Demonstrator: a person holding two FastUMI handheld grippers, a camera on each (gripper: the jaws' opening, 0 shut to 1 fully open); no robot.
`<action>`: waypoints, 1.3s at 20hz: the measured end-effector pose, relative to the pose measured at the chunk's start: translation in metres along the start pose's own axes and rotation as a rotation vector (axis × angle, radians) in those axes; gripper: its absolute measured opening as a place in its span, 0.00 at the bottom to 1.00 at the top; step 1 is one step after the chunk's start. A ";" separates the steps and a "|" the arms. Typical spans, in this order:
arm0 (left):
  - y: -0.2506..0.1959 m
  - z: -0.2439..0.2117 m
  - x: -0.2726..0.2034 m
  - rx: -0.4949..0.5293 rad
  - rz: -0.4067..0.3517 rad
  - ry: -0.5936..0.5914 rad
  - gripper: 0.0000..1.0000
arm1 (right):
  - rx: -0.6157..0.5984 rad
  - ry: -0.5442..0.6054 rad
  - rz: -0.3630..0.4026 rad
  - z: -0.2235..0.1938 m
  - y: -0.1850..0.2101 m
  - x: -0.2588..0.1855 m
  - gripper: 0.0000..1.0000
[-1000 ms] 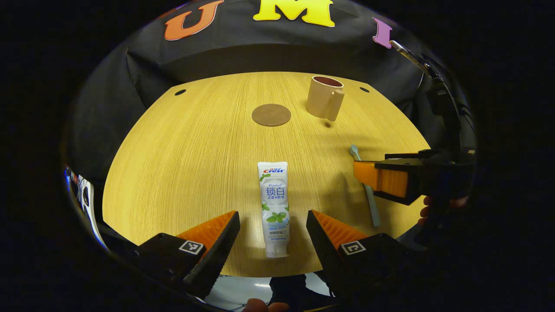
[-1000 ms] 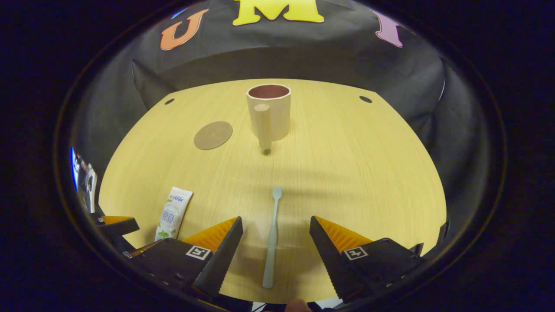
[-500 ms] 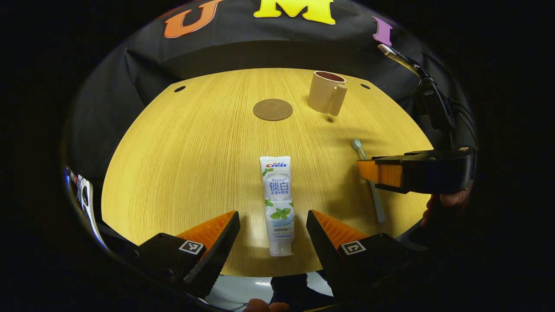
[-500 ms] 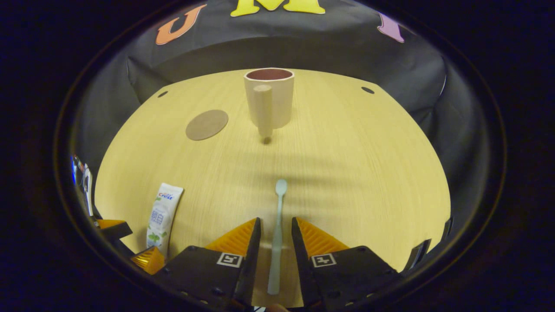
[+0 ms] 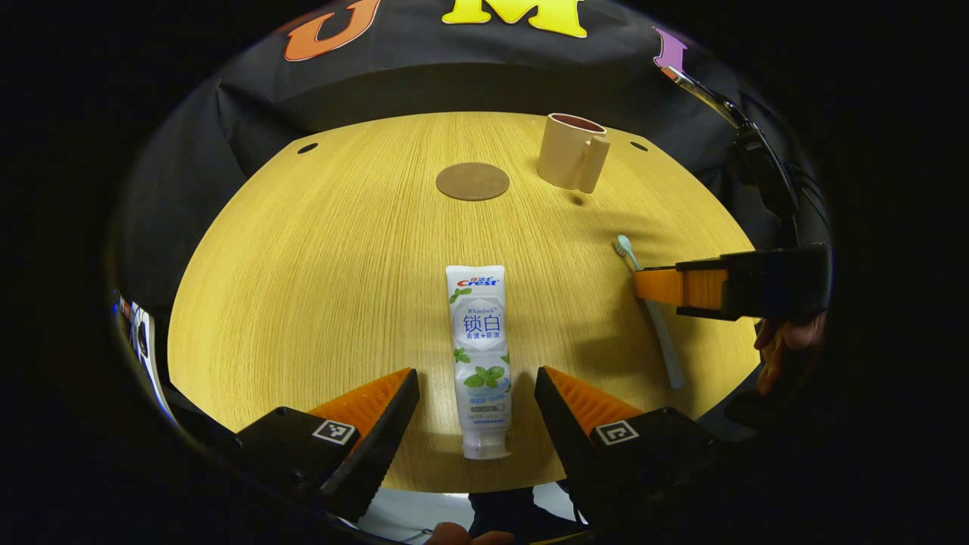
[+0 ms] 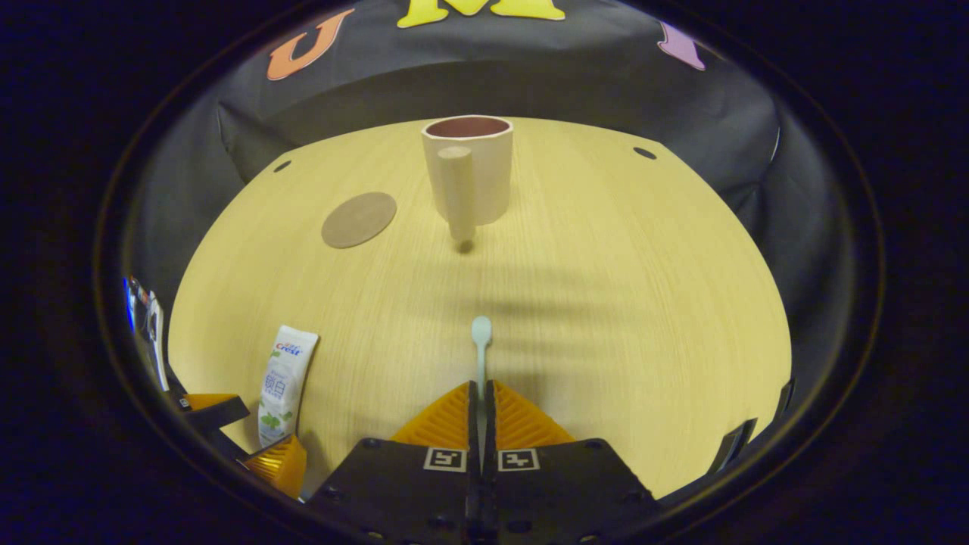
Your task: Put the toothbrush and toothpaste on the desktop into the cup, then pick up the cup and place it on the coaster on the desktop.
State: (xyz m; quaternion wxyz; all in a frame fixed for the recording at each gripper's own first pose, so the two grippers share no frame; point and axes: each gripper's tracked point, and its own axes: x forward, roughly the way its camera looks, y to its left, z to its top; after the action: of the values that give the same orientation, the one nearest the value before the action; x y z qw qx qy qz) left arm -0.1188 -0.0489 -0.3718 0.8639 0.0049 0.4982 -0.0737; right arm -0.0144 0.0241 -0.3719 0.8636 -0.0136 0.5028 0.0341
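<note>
A white toothpaste tube lies on the wooden desktop, lengthwise between the fingers of my open left gripper, untouched by either. My right gripper is shut on the handle of the pale green toothbrush, whose head points toward the beige cup. In the left gripper view, the right gripper clamps the toothbrush at the right side of the desk. The cup stands upright at the back with its handle facing me. A round brown coaster lies left of it.
The desktop is round-edged with small dark holes near its back corners. Black cloth hangs behind it. A hand holds the right gripper at the right edge. The toothpaste tube lies left of my right gripper.
My right gripper's fingers closed from wide open onto the toothbrush handle. The left gripper stayed open around the toothpaste and shifted only slightly.
</note>
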 end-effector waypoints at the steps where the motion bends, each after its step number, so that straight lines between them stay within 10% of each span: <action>1: 0.000 -0.001 0.001 0.001 -0.001 0.007 0.98 | 0.001 -0.009 0.003 0.001 0.000 -0.003 0.03; 9: 0.001 -0.003 0.008 0.000 0.010 0.013 0.92 | -0.021 -0.055 0.034 0.007 0.003 -0.022 0.00; 26: 0.006 -0.002 0.007 -0.005 0.044 0.065 0.45 | 0.018 -0.123 0.023 0.021 -0.026 -0.042 0.00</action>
State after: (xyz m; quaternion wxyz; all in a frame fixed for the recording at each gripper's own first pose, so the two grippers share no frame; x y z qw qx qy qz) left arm -0.1167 -0.0439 -0.3790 0.8487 0.0162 0.5260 -0.0532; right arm -0.0154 -0.0020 -0.3251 0.8924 0.0022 0.4494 0.0403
